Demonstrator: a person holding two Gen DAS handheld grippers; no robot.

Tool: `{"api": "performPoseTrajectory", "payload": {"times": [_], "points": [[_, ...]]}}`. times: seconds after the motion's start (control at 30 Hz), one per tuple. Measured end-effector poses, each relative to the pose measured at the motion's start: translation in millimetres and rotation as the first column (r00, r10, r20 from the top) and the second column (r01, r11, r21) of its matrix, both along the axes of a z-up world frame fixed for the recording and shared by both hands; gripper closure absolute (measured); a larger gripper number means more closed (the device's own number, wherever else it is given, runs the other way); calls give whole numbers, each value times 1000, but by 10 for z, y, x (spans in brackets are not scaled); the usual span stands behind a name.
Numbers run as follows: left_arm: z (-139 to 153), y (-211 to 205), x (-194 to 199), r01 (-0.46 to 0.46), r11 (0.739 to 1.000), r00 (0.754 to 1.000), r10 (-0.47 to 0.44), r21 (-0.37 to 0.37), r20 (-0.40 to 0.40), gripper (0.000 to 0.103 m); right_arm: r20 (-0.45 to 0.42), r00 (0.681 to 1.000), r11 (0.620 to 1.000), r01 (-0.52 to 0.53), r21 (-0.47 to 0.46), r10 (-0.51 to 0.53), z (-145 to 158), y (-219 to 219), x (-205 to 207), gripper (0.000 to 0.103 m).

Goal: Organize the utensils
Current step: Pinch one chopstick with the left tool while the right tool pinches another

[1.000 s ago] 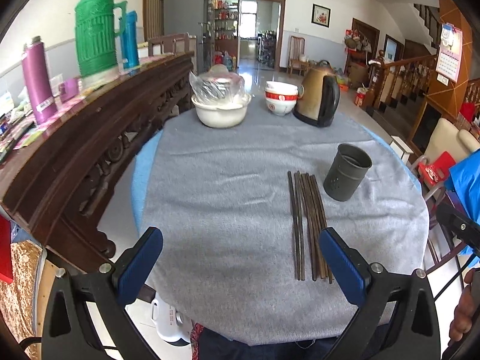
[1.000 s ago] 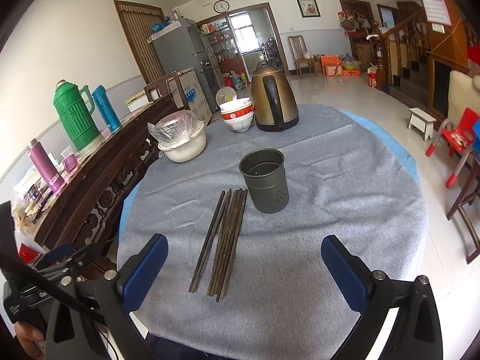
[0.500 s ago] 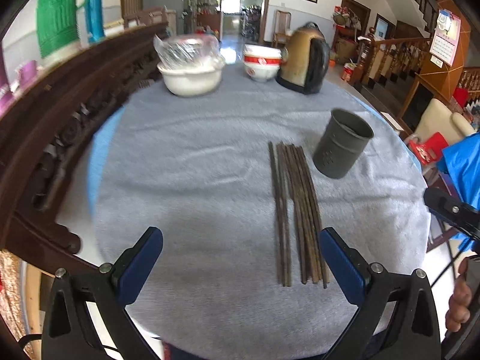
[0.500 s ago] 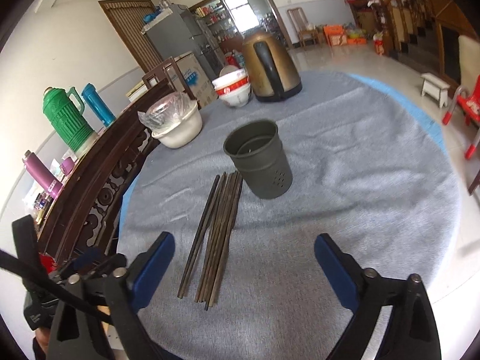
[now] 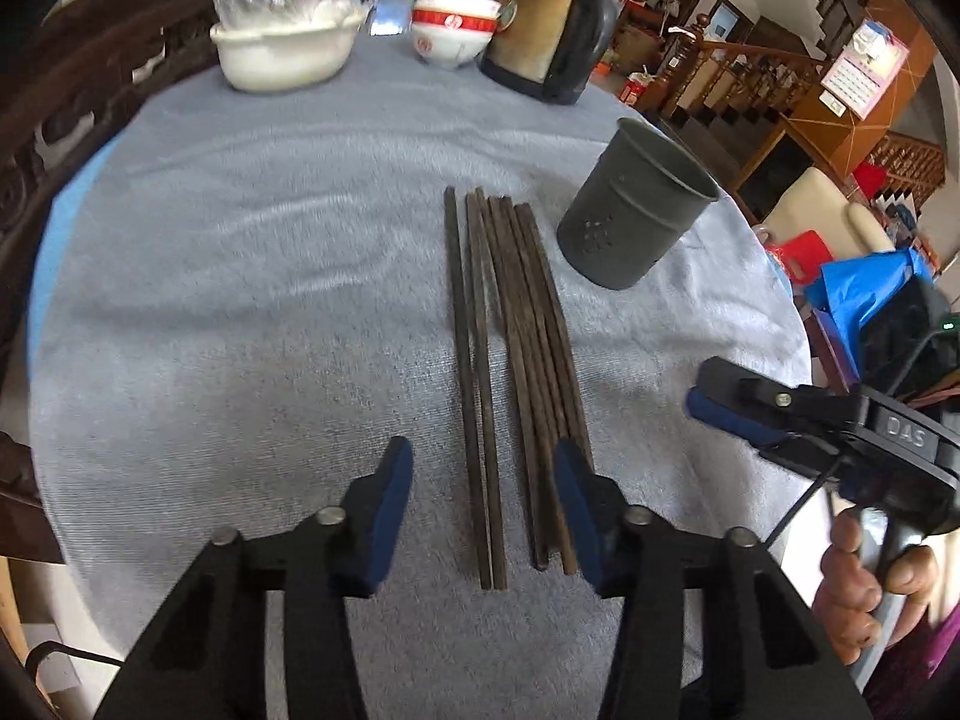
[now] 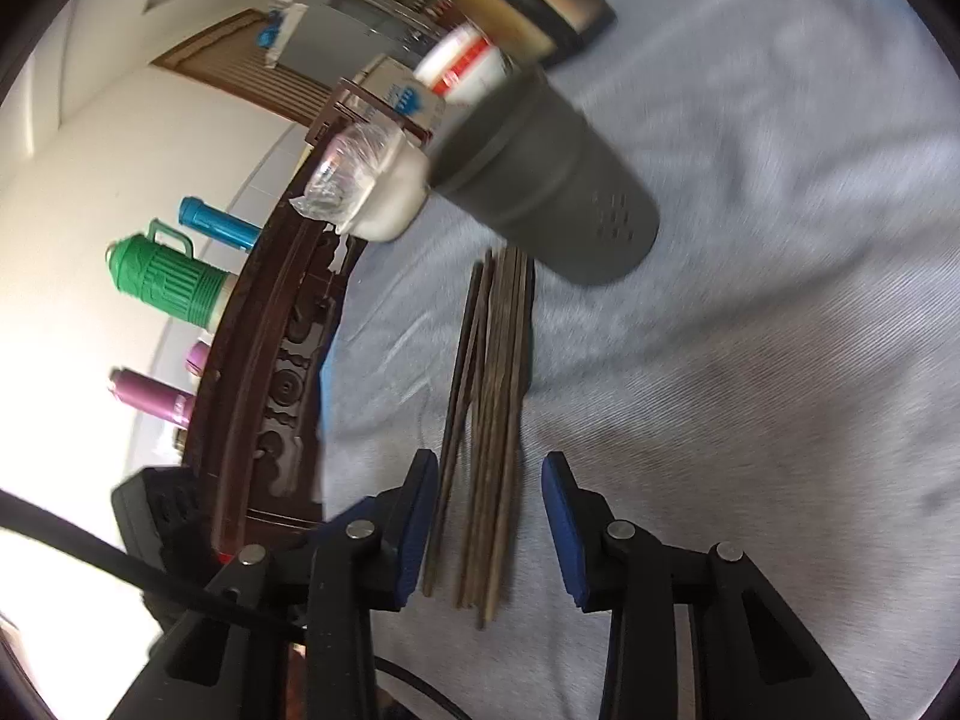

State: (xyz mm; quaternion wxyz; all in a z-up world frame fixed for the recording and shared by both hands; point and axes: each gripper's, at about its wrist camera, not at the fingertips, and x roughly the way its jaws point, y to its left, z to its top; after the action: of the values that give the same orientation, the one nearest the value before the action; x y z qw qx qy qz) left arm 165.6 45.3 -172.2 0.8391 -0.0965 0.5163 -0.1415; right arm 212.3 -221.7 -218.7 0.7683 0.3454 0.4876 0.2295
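Several dark wooden chopsticks (image 5: 510,360) lie side by side on the grey tablecloth (image 5: 240,300). A dark grey perforated utensil holder (image 5: 630,210) stands upright just right of their far ends. My left gripper (image 5: 483,480) is open, its jaws straddling the near ends of the chopsticks. My right gripper (image 6: 489,498) is open too, rolled to the side, its jaws either side of the same bundle (image 6: 492,420); the holder (image 6: 540,180) lies beyond. The right gripper also shows at the right of the left wrist view (image 5: 750,414).
At the far side of the table stand a white bowl covered in plastic (image 5: 288,42), a red-and-white bowl (image 5: 453,30) and a brass kettle (image 5: 552,18). A carved dark wooden sideboard (image 6: 264,360) with flasks runs along the left.
Both grippers have moved forward and down to the near ends of the chopsticks, and their jaws have narrowed. The right gripper has rolled sideways.
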Motion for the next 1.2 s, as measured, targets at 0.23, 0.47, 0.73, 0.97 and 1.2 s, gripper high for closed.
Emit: {"api": "performPoseTrajectory", "payload": {"times": [0.23, 0.47, 0.73, 0.97, 1.2], "points": [[-191, 50, 161, 19, 987, 994, -36, -157, -105, 60, -149, 989, 989, 25, 147, -3, -385, 130, 202, 70], [-371, 39, 247, 18, 968, 981, -66, -250, -182, 65, -240, 971, 972, 73, 222, -18, -655, 174, 281, 80], [-470, -92, 303, 48, 953, 971, -114, -299, -208, 80, -250, 968, 961, 54, 270, 16, -721, 286, 375, 90], [-519, -153, 295, 74, 944, 967, -147, -321, -208, 87, -249, 968, 958, 43, 283, 30, -757, 323, 341, 95], [-520, -220, 95, 107, 936, 960, -185, -335, -212, 89, -266, 963, 951, 47, 307, 38, -794, 320, 118, 95]]}}
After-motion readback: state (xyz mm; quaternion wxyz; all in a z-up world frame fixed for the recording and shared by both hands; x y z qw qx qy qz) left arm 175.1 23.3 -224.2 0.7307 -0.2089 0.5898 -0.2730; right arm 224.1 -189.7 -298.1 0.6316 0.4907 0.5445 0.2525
